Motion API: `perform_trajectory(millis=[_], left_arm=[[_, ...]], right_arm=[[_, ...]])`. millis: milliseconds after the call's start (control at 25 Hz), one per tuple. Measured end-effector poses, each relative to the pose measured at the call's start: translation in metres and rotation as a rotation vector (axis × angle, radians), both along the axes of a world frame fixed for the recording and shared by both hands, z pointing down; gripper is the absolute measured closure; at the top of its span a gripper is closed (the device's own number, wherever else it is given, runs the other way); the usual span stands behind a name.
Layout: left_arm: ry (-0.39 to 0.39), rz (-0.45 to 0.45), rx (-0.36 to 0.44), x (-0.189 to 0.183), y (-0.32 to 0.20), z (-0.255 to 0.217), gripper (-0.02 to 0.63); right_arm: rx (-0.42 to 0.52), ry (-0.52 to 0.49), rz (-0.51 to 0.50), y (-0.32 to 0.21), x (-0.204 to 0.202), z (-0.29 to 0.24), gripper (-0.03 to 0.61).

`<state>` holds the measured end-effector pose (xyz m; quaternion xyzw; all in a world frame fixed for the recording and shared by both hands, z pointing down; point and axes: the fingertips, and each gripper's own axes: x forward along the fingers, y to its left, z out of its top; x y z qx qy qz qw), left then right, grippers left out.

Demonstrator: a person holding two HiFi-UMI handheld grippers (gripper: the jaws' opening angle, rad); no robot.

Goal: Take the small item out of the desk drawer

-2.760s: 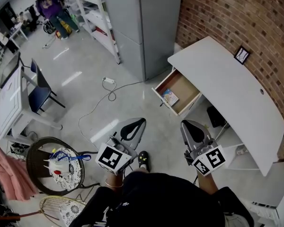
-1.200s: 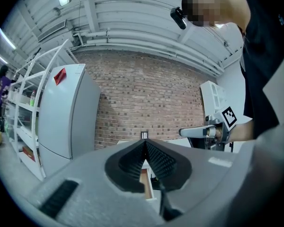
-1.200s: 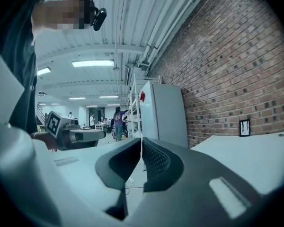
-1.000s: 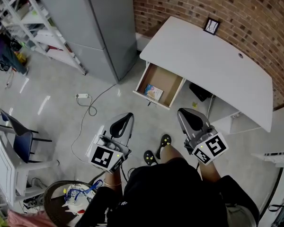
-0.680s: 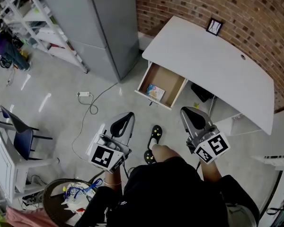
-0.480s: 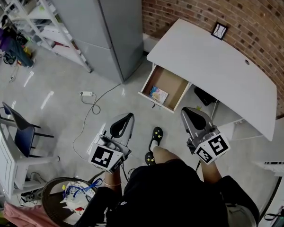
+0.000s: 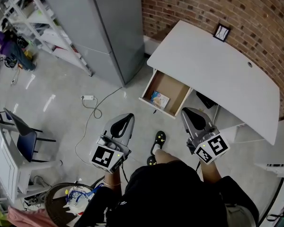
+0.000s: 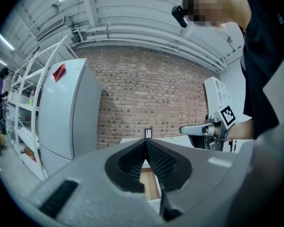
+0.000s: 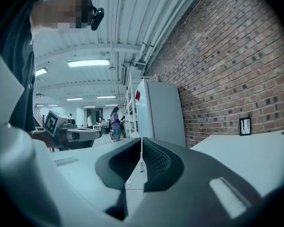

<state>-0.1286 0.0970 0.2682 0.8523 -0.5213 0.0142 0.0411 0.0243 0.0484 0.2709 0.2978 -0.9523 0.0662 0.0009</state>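
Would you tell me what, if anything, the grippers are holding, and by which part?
Nothing is held: left gripper and right gripper are shut and empty; the small item lies in the open drawer.

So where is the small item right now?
In the head view, the small item lies inside the open drawer, close to its front panel, at the white desk's left end. The left gripper and right gripper are short of it.

Your white surface (image 7: 213,70) stands against the brick wall, with a small black frame (image 7: 221,32) upright at its back edge. Its drawer (image 7: 175,86) is pulled open; one small item (image 7: 159,99) lies flat inside, near the front panel. On the grey floor (image 7: 61,93) lies a white plug (image 7: 88,98) with its looped cable.
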Motion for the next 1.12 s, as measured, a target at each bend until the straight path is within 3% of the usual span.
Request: perform_trajectory(millis=[1120], left_arm=[[-0.062, 0.126, -0.056, 0.022, -0.157, 0.029, 0.624]], right_arm=[[-0.078, 0.01, 0.093, -0.135, 0.017, 0.04, 0.561]])
